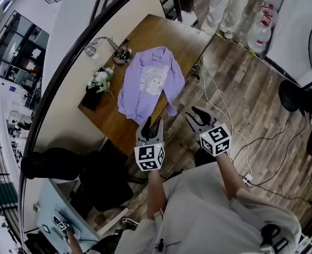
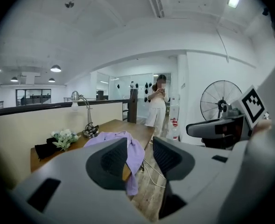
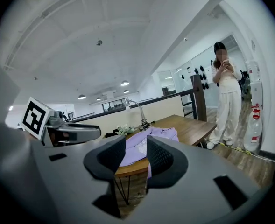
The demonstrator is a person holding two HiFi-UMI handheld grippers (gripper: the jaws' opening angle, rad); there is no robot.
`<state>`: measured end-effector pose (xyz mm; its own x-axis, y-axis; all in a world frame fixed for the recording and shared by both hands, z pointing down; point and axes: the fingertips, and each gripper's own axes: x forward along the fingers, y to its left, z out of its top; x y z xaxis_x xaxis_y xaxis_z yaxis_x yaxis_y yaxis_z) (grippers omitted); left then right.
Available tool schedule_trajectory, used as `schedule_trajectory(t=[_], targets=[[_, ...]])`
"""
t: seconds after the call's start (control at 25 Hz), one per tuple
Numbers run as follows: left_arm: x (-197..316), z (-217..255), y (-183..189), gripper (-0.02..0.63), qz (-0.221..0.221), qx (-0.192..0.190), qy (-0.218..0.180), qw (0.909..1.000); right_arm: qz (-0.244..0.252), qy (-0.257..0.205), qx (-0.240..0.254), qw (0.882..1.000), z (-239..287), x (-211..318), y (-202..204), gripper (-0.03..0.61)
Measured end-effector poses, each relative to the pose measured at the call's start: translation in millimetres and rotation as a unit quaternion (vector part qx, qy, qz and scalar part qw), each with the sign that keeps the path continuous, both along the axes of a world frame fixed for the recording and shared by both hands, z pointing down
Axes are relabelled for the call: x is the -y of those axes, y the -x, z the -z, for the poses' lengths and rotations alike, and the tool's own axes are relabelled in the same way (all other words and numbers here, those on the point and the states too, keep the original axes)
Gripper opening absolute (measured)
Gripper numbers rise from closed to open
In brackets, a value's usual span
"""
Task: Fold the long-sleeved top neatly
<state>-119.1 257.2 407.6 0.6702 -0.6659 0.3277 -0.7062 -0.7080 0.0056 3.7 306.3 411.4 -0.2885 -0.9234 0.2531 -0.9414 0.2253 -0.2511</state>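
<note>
A lilac long-sleeved top point(image 1: 149, 82) lies spread on the wooden table point(image 1: 161, 33), one sleeve hanging over the near edge; it also shows as the lilac top point(image 2: 128, 146) in the left gripper view and as the lilac top point(image 3: 142, 149) in the right one. My left gripper point(image 1: 150, 123) hovers short of the table's near edge, jaws apart with nothing between them. My right gripper point(image 1: 201, 115) hangs beside it over the floor, jaws parted and empty. Both are well clear of the garment.
A desk lamp point(image 1: 100, 44), a bunch of white flowers point(image 1: 100, 80) and a dark object point(image 1: 91, 97) sit on the table's left side. Cables point(image 1: 224, 115) trail across the floor. A person point(image 3: 226, 94) stands beyond the table; a fan point(image 2: 220, 99) stands at the right.
</note>
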Motion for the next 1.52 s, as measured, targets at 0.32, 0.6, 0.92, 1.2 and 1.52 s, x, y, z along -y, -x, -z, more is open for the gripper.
schedule_trajectory(t=[0.32,0.6,0.92,1.2,1.52], targets=[[43,4,-65,0.209,-0.008,0.036,0.027,0.999,-0.037,0.017,0.046,0.998,-4,19,-97,0.201],[82,14,-93,0.213,-0.02,0.071,0.009,0.9972,-0.06,0.03,0.076,0.995,-21,19,-145,0.202],[144,25,-101,0.213,-0.04,0.102,-0.011,0.994,-0.06,0.042,0.092,0.993,-36,47,-155,0.199],[212,11,-104,0.213,-0.068,0.113,-0.007,0.9912,-0.057,0.056,0.076,0.994,-47,109,-154,0.195],[301,-16,-94,0.213,-0.077,0.11,0.018,0.9907,-0.045,0.084,0.056,0.994,-58,201,-139,0.192]])
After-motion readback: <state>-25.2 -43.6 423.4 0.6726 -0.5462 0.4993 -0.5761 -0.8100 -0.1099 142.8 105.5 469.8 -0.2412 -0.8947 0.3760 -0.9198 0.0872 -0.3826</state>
